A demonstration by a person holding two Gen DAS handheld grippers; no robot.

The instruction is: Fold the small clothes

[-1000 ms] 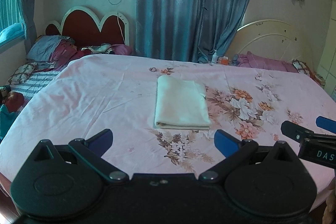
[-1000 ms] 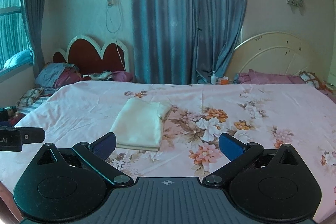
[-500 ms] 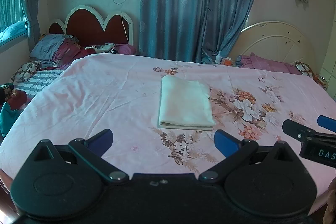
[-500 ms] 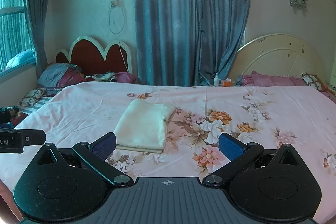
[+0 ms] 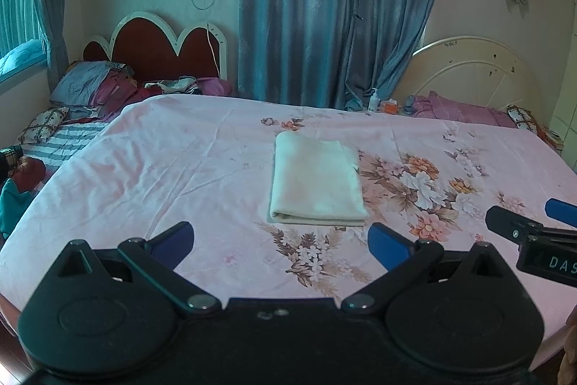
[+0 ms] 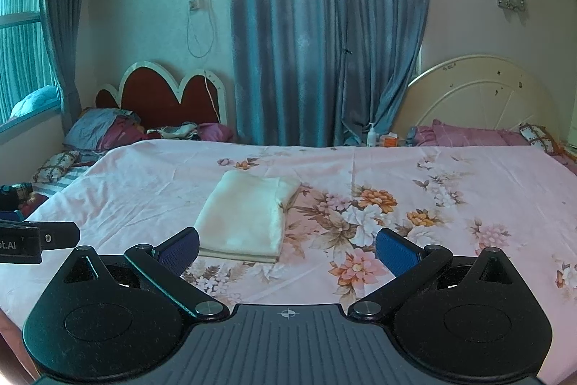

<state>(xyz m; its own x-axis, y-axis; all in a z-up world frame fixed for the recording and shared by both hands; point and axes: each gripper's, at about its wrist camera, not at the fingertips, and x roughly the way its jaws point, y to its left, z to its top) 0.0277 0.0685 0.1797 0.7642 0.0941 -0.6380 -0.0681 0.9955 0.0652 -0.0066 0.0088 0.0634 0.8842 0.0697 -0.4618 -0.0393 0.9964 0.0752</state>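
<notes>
1. My left gripper [image 5: 281,239] is released, its blue pads spread wide with nothing between them. It hangs over the near edge of the bed [image 5: 144,168].
2. My right gripper [image 6: 286,249] is released too, pads wide apart and holding nothing, also above the near edge.
3. From the left wrist view I see the right gripper's tip at the far right of the frame; from the right wrist view the left gripper's tip shows at the far left. The two sit side by side, apart.
4. The cloth [image 5: 315,183] is cream, folded into a neat rectangle, and lies flat on the pink floral sheet near the middle of the bed. Its layered edges face me.
5. The cloth [image 6: 249,215] is just beyond both grippers and neither touches it. In the right wrist view it lies ahead and left of centre.
6. Far behind the bed hang blue curtains [image 6: 324,31]. A red headboard [image 5: 162,49] stands far left, a cream one [image 6: 479,96] far right.
</notes>
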